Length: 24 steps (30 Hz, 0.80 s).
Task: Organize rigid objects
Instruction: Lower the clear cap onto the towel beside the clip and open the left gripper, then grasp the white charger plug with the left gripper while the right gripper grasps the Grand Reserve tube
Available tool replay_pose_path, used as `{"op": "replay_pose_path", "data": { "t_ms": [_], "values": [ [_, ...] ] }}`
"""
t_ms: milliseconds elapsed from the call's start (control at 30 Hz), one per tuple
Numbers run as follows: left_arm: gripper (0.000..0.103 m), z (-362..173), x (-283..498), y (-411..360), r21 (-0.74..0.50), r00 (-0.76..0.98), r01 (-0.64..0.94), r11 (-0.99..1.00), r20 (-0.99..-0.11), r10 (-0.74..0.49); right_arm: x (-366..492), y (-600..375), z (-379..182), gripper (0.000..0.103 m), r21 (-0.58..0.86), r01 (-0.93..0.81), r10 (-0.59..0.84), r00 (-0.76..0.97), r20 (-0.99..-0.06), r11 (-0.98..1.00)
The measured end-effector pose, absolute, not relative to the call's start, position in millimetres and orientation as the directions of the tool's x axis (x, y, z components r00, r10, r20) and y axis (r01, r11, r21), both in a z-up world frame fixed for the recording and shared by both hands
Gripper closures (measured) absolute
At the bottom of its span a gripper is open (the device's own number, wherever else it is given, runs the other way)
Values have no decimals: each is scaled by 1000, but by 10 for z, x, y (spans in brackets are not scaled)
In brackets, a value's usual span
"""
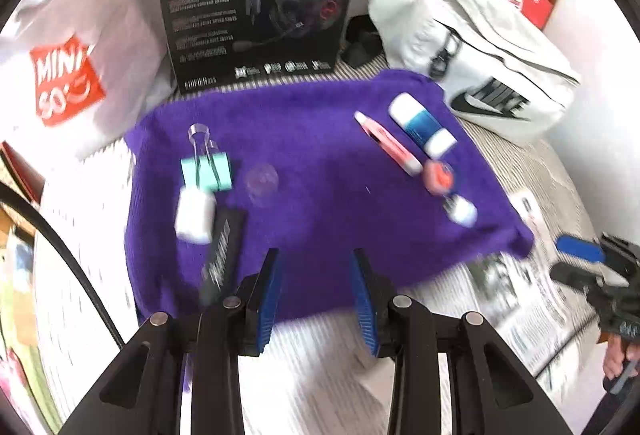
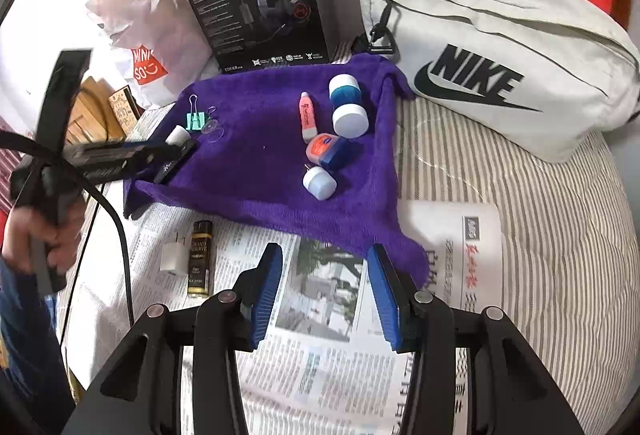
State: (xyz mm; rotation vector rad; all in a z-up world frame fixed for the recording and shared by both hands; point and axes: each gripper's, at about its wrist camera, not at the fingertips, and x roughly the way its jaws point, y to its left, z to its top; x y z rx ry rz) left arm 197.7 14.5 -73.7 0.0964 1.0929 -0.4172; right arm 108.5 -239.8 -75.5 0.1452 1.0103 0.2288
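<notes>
A purple cloth (image 1: 320, 219) holds a teal binder clip (image 1: 208, 171), a white cap-like piece (image 1: 194, 217), a black bar (image 1: 222, 255) and a clear suction cup (image 1: 262, 181) on its left. On its right lie a pink tube (image 1: 388, 143), a blue-and-white container (image 1: 422, 125), a pink-lidded jar (image 1: 438, 177) and a small white bottle (image 1: 462, 211). My left gripper (image 1: 316, 267) hangs open over the cloth's near edge, nothing between its pads. My right gripper (image 2: 324, 263) stands open above newspaper in front of the cloth (image 2: 280, 195), also holding nothing.
A white plug (image 2: 175, 255) and a dark gold-labelled bottle (image 2: 200, 259) lie on the newspaper (image 2: 312, 335). Behind the cloth stand a black headset box (image 2: 260, 3), a white shopping bag (image 2: 152, 47) and a pale Nike pouch (image 2: 500, 55). A hand (image 2: 48, 247) and black cable (image 2: 116, 227) are at left.
</notes>
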Motion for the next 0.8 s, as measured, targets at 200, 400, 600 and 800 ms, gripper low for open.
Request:
{"op": "replay_pose_path", "data": {
  "t_ms": [200,400,600,800],
  "values": [
    [70,-903,1624,123,-214,333,332,918,-885,-327,924,-2448,-736,59,229,-121,258,517,-816,966],
    [70,-1064,1467,-19,-224,287,324,919,-902,-321,827,-2465,-744,59,237,-129,269,518,-812,963],
    [62,-1200,1428,-47,-192,266,307,932,-923,-278,805,-2480,-790,58,243,-122,271,513,-815,962],
    [62,-1198,1357,-23,-127,284,333,934,-931,-227,821,-2487,-862,58,251,-120,277,501,-820,961]
  ]
}}
